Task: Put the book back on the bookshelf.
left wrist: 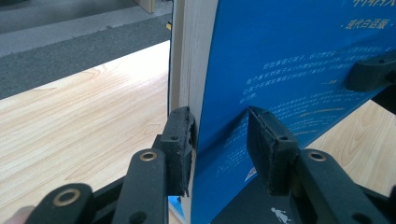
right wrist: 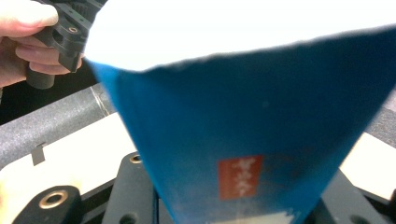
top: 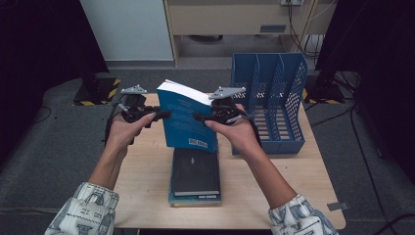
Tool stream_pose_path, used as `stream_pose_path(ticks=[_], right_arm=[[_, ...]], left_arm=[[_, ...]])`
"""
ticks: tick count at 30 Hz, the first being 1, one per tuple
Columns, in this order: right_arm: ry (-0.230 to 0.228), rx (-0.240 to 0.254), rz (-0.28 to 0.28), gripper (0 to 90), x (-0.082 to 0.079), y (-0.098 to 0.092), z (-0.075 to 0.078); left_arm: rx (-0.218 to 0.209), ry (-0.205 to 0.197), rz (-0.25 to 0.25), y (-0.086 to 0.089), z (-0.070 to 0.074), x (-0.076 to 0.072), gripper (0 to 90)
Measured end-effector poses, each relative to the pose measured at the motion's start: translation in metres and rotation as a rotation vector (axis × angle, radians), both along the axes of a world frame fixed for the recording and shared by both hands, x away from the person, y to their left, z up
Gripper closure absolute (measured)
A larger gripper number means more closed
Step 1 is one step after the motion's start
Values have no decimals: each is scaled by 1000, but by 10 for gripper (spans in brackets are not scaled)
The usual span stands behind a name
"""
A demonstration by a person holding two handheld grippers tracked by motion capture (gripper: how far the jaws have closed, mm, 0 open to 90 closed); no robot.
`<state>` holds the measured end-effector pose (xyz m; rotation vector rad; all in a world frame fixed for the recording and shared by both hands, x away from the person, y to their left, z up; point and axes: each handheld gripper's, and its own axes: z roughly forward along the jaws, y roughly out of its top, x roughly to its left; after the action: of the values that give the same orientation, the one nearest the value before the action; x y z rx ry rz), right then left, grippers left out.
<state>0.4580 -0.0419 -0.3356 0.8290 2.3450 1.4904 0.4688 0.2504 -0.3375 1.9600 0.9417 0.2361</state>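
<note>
now one blue book stands upright between left gripper and right gripper, both pinching it, above two stacked books; one rack far right on a wooden table, grey floor around.

books: three in all, one blue book held upright between the grippers, and two lying stacked flat on the table, a black book on top and a teal book beneath it whose edge alone shows. grippers: two, a left gripper and a right gripper, each with two black jaws and one grey plate on top; hands: two, sleeves: two, both patterned. file racks: one blue rack with three slots, standing on the right of the one table.
</note>
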Motion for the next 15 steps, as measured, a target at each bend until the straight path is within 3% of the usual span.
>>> stream_pose_path(ticks=[9,15], right_arm=[[1,15,15,529,0,1,2],[-8,2,21,555,0,1,2]], left_arm=[[11,-26,15,0,-6,-6,585],[-4,-43,53,10,-17,-16,494]])
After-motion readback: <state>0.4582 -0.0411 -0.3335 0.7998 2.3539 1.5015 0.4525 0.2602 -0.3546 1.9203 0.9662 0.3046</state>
